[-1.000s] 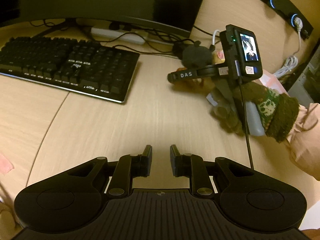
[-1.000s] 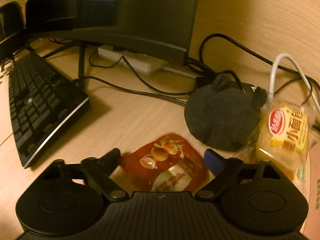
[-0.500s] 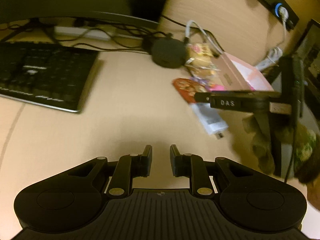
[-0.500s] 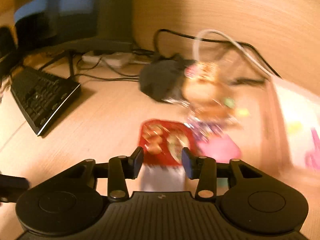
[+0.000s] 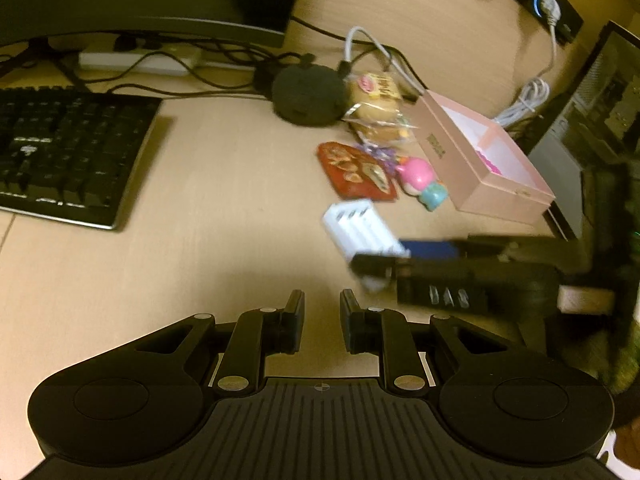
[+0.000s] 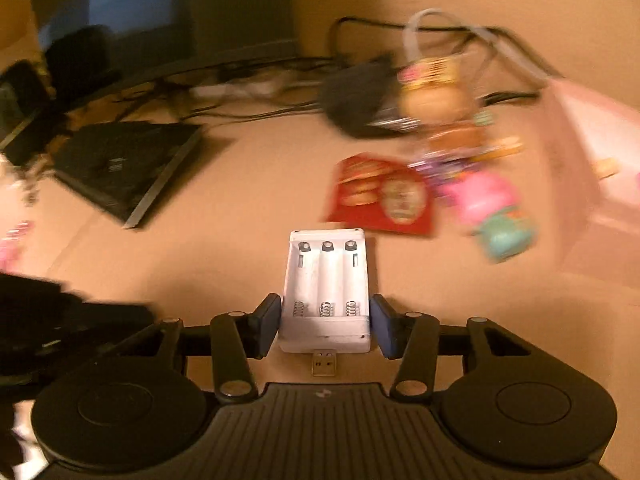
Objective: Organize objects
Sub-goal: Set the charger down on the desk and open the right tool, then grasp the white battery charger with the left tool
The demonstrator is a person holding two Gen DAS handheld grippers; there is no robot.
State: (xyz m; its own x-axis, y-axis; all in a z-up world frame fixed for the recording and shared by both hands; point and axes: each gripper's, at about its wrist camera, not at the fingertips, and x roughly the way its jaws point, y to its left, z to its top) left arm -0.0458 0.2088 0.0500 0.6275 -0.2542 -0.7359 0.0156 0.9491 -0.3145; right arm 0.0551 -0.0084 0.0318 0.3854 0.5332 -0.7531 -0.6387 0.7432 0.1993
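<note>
Charger [image 6: 326, 292] now between closing right gripper [image 6: 325, 322]

- The left gripper [image 5: 322, 322] was matte black: two round housings, a ribbed central plate with a small crosshair mark, silver pivot screws on the linkage arms, and black fingertip pads.
- The right gripper [image 6: 324, 326] had the same black body, but blue fingertip pads.
- At the right of the left wrist view, its side showed pale "DAS" lettering.
</note>
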